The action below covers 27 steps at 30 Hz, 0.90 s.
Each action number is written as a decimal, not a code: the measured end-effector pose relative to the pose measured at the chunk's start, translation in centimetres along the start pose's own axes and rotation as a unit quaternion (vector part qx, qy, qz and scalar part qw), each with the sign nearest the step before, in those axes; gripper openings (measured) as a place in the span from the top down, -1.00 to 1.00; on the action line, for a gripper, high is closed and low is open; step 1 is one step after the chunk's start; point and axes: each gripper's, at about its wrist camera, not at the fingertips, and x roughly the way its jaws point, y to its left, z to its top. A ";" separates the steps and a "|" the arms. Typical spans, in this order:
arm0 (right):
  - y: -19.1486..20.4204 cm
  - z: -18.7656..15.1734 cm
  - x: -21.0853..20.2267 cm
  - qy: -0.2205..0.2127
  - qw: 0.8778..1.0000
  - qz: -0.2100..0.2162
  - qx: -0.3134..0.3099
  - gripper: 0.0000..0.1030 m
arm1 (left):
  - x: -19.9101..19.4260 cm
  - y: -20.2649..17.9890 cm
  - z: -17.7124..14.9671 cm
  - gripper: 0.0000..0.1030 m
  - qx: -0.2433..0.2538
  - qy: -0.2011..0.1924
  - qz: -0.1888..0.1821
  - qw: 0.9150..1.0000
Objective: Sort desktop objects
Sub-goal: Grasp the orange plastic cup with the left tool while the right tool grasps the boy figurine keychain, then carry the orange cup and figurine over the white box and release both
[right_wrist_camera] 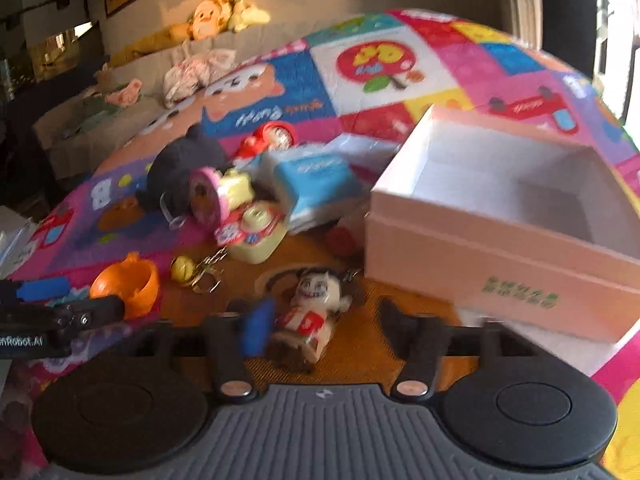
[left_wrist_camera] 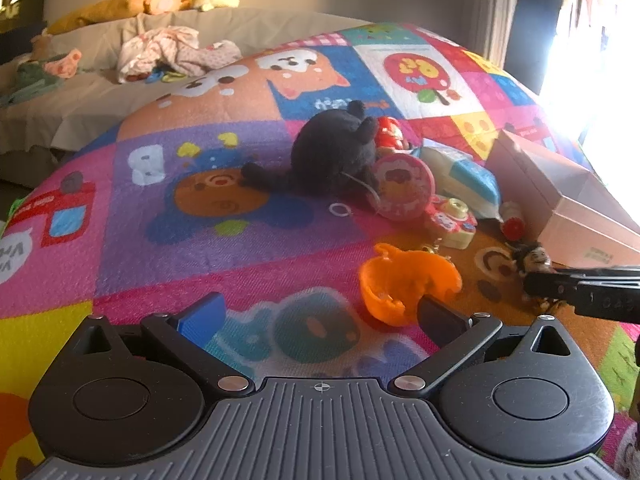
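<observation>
A small doll figure [right_wrist_camera: 312, 312] with a white face and a red-and-white body lies on the orange patch of the play mat. It sits between the fingers of my right gripper [right_wrist_camera: 330, 328]; the blue pad is beside it and the black finger stands clear, so the jaws are open. The left wrist view shows this gripper [left_wrist_camera: 536, 284] at the doll [left_wrist_camera: 534, 260]. My left gripper [left_wrist_camera: 320, 316] is open and holds nothing, its right finger next to an orange half shell [left_wrist_camera: 404, 288]. An open pink box [right_wrist_camera: 460, 240] stands just right of the doll.
A pile sits behind: black plush [left_wrist_camera: 332, 156], pink round case [left_wrist_camera: 404, 184], toy camera [left_wrist_camera: 452, 224], blue-white tissue pack [left_wrist_camera: 464, 180], red toy [left_wrist_camera: 390, 132], small red-white bottle [left_wrist_camera: 512, 220]. A yellow bell keychain [right_wrist_camera: 184, 268] lies near the shell. A couch with plush toys stands beyond the mat.
</observation>
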 end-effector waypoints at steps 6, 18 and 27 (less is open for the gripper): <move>-0.6 -1.5 -3.3 0.001 1.000 -0.007 -0.014 0.45 | -0.2 -2.9 0.8 -1.00 0.052 -0.007 -0.058 0.997; -1.9 -5.9 -8.8 0.023 0.998 -0.023 -0.052 0.42 | 3.1 -4.6 1.8 -0.46 0.079 0.028 -0.006 0.996; -1.5 -5.4 -7.5 0.018 0.998 -0.020 -0.058 0.11 | 0.0 -5.3 -0.2 -0.20 0.119 0.034 -0.095 0.988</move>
